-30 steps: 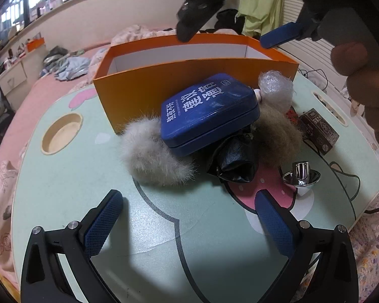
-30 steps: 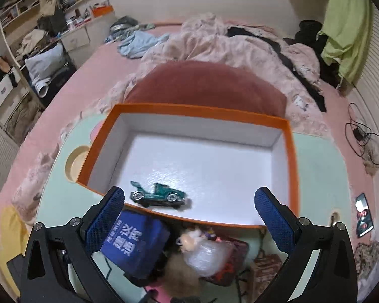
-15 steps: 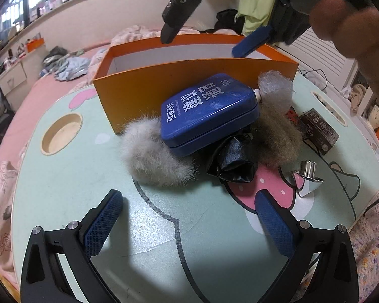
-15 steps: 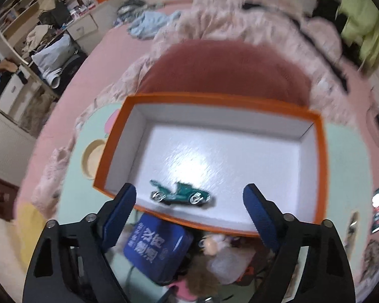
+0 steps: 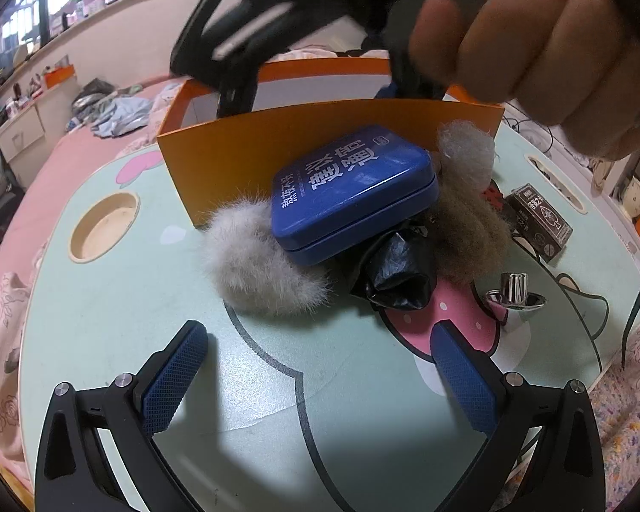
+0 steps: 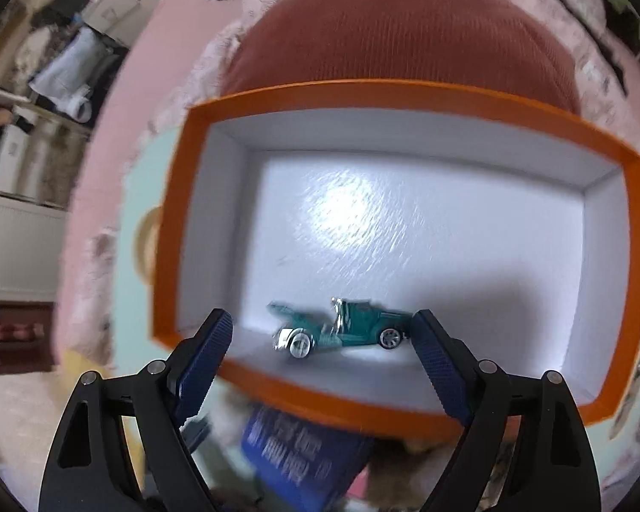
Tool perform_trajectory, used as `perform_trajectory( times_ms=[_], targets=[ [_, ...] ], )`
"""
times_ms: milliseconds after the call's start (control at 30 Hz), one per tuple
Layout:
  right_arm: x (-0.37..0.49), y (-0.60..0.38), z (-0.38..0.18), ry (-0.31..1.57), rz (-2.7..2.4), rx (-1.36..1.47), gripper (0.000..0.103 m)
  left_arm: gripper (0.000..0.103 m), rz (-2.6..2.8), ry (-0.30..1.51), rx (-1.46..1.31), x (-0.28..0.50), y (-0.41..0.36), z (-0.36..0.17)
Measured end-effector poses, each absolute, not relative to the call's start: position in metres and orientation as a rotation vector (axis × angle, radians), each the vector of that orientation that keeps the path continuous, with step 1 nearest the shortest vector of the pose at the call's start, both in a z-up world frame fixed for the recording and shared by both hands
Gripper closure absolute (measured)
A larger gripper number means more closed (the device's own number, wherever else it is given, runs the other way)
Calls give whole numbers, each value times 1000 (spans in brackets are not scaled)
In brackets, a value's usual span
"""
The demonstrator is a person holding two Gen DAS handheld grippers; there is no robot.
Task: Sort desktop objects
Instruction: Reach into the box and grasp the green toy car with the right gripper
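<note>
My right gripper [image 6: 321,320] is open and points steeply down into the orange box [image 6: 405,91]. A green toy car [image 6: 341,328] lies on the box's white floor by the near wall, between the two fingers, and the pads are not pressing on it. In the left wrist view the person's hand [image 5: 533,34] holds that gripper over the orange box [image 5: 277,136]. My left gripper [image 5: 318,333] hangs open over the table with nothing in it. Ahead of it a blue tin [image 5: 354,187] rests on a pile of objects.
The pile holds a grey fur ball [image 5: 256,264], a brown fur ball [image 5: 469,234], a crumpled black bag [image 5: 397,269] and a bubble-wrap wad [image 5: 465,149]. A silver metal piece [image 5: 514,294] and a dark card box [image 5: 537,222] lie to the right. A round cup hole [image 5: 104,226] is at the left.
The right gripper has sunk towards the box and tipped further down, and its jaws have narrowed slightly. The toy car now sits between its fingers. The left gripper has not moved.
</note>
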State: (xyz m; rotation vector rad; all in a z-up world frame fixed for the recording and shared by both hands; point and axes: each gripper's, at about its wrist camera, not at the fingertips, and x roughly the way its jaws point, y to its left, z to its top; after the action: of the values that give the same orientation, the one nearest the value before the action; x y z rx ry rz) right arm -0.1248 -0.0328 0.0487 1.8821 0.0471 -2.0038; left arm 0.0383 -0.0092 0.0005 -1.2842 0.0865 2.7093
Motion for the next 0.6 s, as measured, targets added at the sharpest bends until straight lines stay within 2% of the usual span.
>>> perform_trajectory(
  times_ms=[100, 167, 200, 300, 600],
  targets=[
    [-125, -40, 32, 83, -1969, 1935, 20, 0, 2708, 84, -1284, 36, -9, 1],
    [-121, -47, 33, 189, -2020, 1901, 27, 0, 2708, 83, -1284, 35, -9, 1],
    [-120, -49, 33, 230, -2040, 1898, 36, 0, 2708, 83, -1282, 36, -9, 1],
    [-118, -48, 36, 306, -2099, 1887, 72, 0, 2708, 84, -1282, 35, -9, 1],
    [-123, -32, 44, 219, -2108, 1814, 73, 0, 2709, 83, -1280, 35, -9, 1]
  ],
)
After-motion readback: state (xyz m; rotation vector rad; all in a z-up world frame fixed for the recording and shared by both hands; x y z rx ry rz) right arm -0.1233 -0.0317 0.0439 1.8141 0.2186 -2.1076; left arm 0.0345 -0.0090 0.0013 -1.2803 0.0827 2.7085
